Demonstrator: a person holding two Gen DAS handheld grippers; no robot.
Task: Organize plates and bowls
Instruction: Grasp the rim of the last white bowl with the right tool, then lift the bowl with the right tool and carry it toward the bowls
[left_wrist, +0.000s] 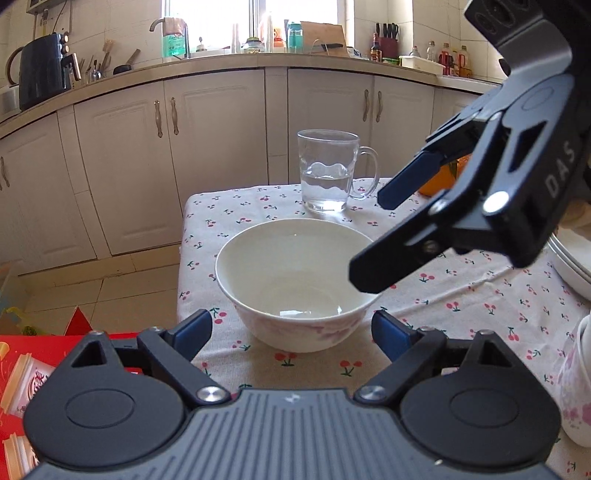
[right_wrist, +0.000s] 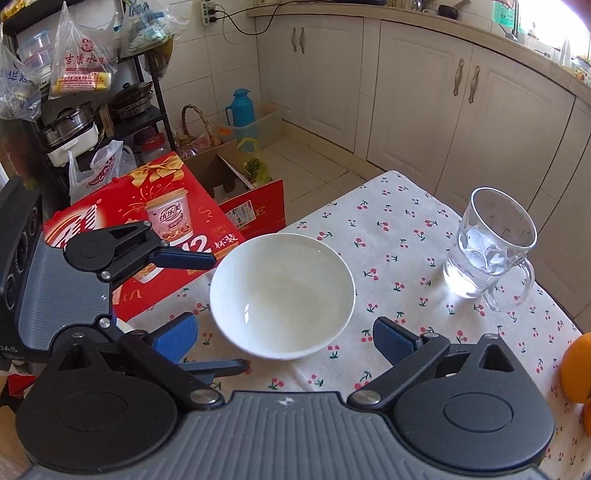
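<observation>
Both tongs spread wide, holding nothing. Left gripper (left_wrist: 291, 332) low, just before white bowl (left_wrist: 295, 284) on cherry tablecloth (left_wrist: 461, 295). Right gripper (right_wrist: 284, 336) higher, tilted down over bowl. Bowl empty, shiny inside, pink flowers outside. Glass mug (left_wrist: 328, 170) behind it, some water inside. Plates (left_wrist: 572, 258) stacked at right edge.
</observation>
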